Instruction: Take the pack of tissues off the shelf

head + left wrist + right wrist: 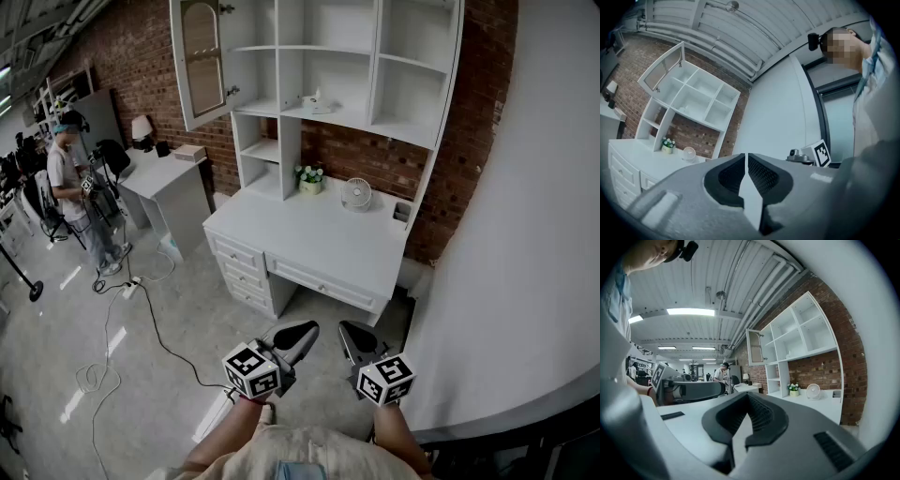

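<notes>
Our left gripper (pixel 302 334) and right gripper (pixel 351 336) have ribbed dark jaws pressed together, empty. At twelve o'clock the pack of tissues (pixel 316 103), a small pale blur, sits on the white shelf (pixel 352 117).

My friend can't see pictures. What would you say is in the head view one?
Two handheld grippers, the left gripper and right gripper, are shut and empty, low in the frame, pointing toward a white desk with shelves against a brick wall. A pack of tissues sits on a middle shelf; a small plant and a fan stand on the desk.
</notes>
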{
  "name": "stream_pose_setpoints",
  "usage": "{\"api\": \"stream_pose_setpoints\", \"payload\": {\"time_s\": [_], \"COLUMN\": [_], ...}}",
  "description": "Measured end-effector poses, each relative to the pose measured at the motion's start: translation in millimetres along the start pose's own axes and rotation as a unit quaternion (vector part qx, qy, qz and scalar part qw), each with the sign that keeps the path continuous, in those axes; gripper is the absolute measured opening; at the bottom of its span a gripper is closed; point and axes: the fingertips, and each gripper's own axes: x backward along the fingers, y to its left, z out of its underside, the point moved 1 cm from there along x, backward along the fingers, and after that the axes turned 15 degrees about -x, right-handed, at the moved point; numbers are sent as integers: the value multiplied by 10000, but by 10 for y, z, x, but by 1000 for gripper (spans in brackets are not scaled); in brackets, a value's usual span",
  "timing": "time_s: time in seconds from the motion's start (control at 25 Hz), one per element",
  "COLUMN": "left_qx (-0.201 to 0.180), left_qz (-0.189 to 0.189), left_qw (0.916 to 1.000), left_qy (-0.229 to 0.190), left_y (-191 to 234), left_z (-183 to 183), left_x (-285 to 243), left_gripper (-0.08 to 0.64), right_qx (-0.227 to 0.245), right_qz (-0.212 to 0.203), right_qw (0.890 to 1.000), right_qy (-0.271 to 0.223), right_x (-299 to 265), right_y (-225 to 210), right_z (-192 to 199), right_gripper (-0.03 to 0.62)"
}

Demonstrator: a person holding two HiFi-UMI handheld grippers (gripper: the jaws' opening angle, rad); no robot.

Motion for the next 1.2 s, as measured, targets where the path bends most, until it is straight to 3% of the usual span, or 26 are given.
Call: {"api": "stream_pose_setpoints", "payload": {"time_s": [0.68,1.2], "left_qx": [91,85], "left_qz": [105,144], "left_qw": [9999,9998], "left_qy": [38,89], "left_y": [-34,-103], "left_z": [23,114], "left_x": [-72,-55], "left_gripper": [11,11], "right_qx": [64,-73], "right_qz": [-4,-62], "right_qw": [10000,9997], "right_qy": [39,-245], "right_x": [2,84], "right_y": [-60,-96], "right_z": [-31,-4], "right_gripper": [15,18]}}
